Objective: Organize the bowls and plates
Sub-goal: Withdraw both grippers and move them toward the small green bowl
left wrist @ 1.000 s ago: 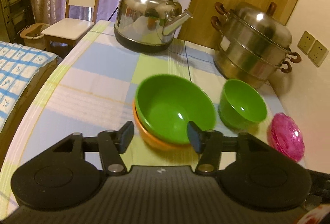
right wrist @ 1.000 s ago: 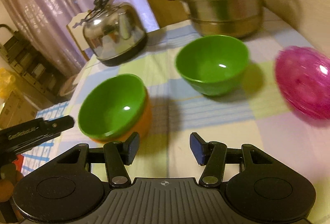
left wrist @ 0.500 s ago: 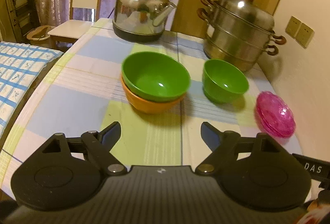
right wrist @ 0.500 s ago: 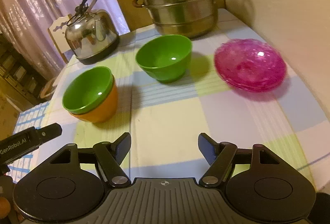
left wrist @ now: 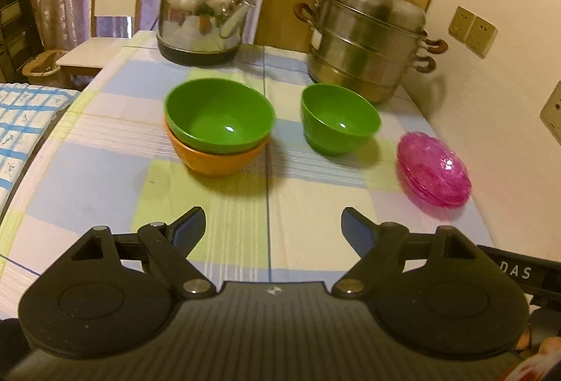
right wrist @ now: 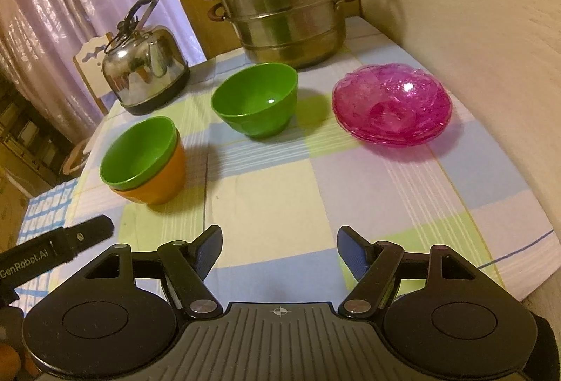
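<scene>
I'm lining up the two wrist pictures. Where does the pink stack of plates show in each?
Left wrist: pink plates at the right edge, right of the lone green bowl.
Right wrist: pink plates right of centre, near the wall.
Shared landmark: the steel steamer pot, behind the lone green bowl in both.

A table covered by a checked cloth of pale blue, yellow-green, pink and white squares (left wrist: 105, 149) carries everything. Directly on it rest a rounded orange plastic bowl (left wrist: 217, 161) with a green bowl nested inside, a separate green plastic bowl (left wrist: 338, 120) just beside it, a stack of translucent pink plates (right wrist: 391, 104) near the wall, a shiny steel kettle (left wrist: 203, 21) and a tiered steel steamer pot (left wrist: 364, 41) at the far edge.
</scene>
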A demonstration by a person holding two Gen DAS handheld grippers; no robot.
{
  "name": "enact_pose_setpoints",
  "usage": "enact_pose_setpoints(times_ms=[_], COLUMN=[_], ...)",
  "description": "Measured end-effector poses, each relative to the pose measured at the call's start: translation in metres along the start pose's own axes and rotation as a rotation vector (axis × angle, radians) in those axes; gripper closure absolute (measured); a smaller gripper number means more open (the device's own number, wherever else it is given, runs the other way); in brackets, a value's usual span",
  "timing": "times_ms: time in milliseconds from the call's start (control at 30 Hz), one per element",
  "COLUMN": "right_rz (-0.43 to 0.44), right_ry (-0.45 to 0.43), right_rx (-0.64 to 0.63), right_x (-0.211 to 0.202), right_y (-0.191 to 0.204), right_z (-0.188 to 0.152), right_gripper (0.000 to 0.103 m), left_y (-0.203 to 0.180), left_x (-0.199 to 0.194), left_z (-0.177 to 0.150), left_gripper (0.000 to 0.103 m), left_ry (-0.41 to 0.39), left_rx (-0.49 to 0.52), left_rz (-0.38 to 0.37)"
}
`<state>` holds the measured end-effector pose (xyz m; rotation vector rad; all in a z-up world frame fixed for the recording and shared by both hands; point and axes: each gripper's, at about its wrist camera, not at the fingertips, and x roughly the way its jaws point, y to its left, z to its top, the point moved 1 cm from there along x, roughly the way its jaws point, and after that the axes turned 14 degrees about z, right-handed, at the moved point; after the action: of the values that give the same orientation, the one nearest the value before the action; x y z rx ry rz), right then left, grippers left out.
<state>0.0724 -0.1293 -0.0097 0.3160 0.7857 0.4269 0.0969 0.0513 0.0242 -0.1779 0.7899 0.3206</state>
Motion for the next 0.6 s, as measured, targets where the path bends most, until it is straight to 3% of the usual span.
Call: enact_pose_setpoints(times_ms=[600], right_rz=[-0.001], right_ry=[0.003], right_rx=[0.035], right_x=[0.001], right_y=[-0.014], right_z=[0.001], right_gripper=[0.031], left_y=[-0.012], left_x=[0.002], left_z=[-0.001], left_gripper=[0.02], left_ry=[0.008], left_rx=[0.031], left_rz=[-0.025])
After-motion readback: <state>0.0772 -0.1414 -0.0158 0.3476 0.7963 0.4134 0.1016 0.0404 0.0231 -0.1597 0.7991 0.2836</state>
